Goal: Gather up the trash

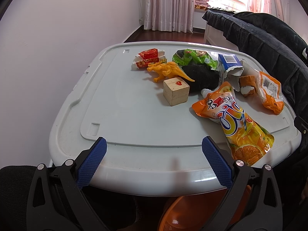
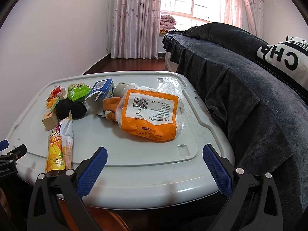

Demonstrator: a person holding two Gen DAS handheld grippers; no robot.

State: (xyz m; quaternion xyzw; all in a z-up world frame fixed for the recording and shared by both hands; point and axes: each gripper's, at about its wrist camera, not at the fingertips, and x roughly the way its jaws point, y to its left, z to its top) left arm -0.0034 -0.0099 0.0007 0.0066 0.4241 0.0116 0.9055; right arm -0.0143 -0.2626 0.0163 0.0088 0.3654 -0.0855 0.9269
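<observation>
Trash lies on a grey plastic lid (image 1: 134, 115): an orange juice pouch (image 1: 236, 123), an orange snack bag (image 1: 269, 92), a torn blue carton (image 1: 229, 65), a green wrapper (image 1: 192, 57) and a red wrapper (image 1: 148, 57). The right wrist view shows the orange bag (image 2: 150, 113), the pouch (image 2: 59, 144), the carton (image 2: 102, 90) and the green wrapper (image 2: 79, 91). My left gripper (image 1: 154, 148) is open and empty at the lid's near edge. My right gripper (image 2: 155, 156) is open and empty, just short of the orange bag.
An orange toy dinosaur (image 1: 167, 71), a wooden cube (image 1: 176, 91), a black sock (image 1: 200, 77) and an orange-white sock (image 1: 248, 85) lie among the trash. An orange bin (image 1: 192, 211) stands below the lid's near edge. A dark bed (image 2: 250, 96) borders the right side.
</observation>
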